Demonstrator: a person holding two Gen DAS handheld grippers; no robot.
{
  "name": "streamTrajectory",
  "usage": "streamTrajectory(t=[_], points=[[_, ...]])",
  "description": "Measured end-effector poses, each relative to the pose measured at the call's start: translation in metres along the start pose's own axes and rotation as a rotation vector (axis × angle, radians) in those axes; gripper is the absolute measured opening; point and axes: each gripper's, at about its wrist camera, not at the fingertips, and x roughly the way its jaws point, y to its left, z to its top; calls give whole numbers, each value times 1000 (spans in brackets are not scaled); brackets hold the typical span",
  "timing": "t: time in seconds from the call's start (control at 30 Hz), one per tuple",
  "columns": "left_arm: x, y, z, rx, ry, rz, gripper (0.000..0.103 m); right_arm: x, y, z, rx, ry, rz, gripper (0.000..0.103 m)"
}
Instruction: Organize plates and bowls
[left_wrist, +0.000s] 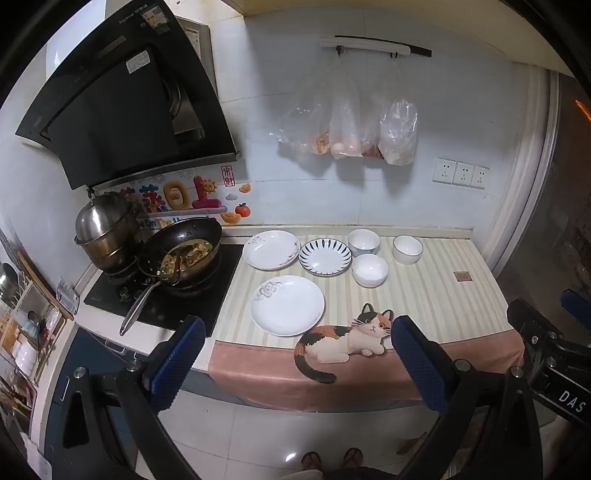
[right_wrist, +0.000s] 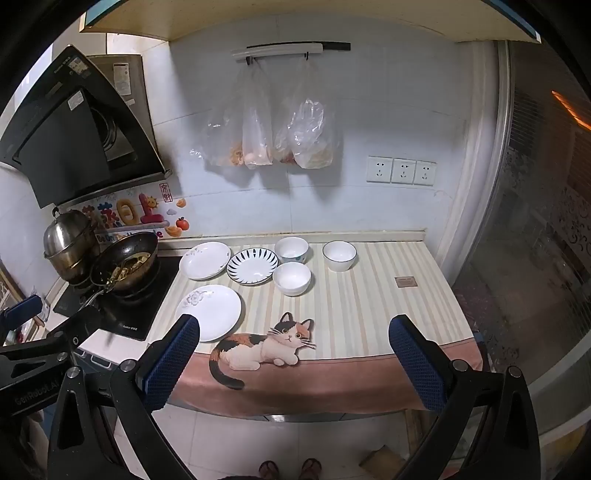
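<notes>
Six pieces of crockery lie loose on the striped counter mat (right_wrist: 369, 314), none stacked, so the sorting has not yet begun by the look of it.

1. Plates. The plain floral plate (right_wrist: 209, 312) sits nearest the front edge, just beside the printed cat (right_wrist: 266, 345). Behind it, the second floral plate (right_wrist: 205, 260) lies at the mat's left edge, next to the stove (right_wrist: 122, 314). The blue-striped plate (right_wrist: 252, 266) is just to its right; their rims look close to touching, though contact cannot be confirmed.

2. Bowls. The front white bowl (right_wrist: 291, 277) stands just right of the striped plate. The rear bowl (right_wrist: 291, 249) stands directly behind it. The dark-rimmed bowl (right_wrist: 340, 255) stands apart to the right. All three are upright, mouths up.

3. Grippers. The left gripper (left_wrist: 297, 363) and right gripper (right_wrist: 293, 360) are both held back from the counter's front edge, over the floor, level with each other. Each has its blue-padded fingers (right_wrist: 171, 363) spread wide with nothing between them. This standoff keeps every item in view for selection.

4. Hazard. A wok (right_wrist: 125, 266) holding food and a steel pot (right_wrist: 68, 242) occupy the stove at left; its handle points toward the front plate. Judgement: left-side plates call for a careful approach to avoid it.
</notes>
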Motion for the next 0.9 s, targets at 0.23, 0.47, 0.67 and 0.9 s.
streamTrajectory(t=[0.23, 0.47, 0.67, 0.9], points=[[0, -1, 4, -1, 1, -6, 103, 1, 0, 0, -1, 0, -4, 103], [2, -6, 9, 1, 1, -8, 103, -2, -5, 1, -5, -1, -13, 103], [2, -6, 7, 1, -2, -9, 103, 1, -1, -1, -5, 1, -21, 103], [1, -6, 7, 0, -1, -11, 103, 2, -2, 0, -5, 1, -20, 103]])
